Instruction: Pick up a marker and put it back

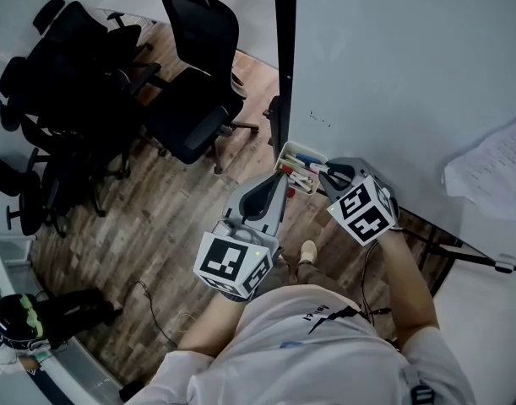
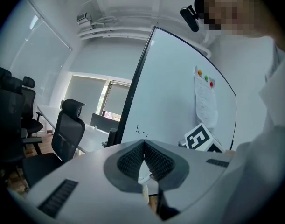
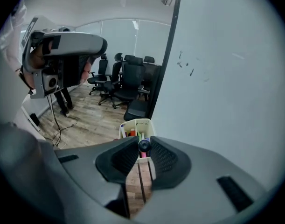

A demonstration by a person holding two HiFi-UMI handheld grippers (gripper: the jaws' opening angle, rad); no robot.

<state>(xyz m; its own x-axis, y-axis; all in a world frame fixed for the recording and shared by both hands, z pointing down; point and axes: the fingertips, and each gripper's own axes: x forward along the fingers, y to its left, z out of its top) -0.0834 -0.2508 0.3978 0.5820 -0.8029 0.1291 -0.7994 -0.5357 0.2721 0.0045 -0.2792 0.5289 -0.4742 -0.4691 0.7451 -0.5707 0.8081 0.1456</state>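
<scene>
Gripping a dark-capped marker (image 3: pixel 143 147) between closed jaws, the right gripper (image 3: pixel 143 142) hovers just short of the white holder (image 3: pixel 133 123) at the near edge of the whiteboard (image 3: pixel 226 78), where other coloured markers stand. The left gripper (image 2: pixel 144 143), jaws shut on nothing, hangs to its left. The pick-up looks done; setting the marker back in the holder appears to be what is left (which compartment it belongs in cannot be told). The whiteboard fills the right of the scene, with a paper sheet (image 1: pixel 494 171) on it at far right. Black office chairs (image 1: pixel 194 74) crowd the wooden floor (image 1: pixel 156 218) at left.
</scene>
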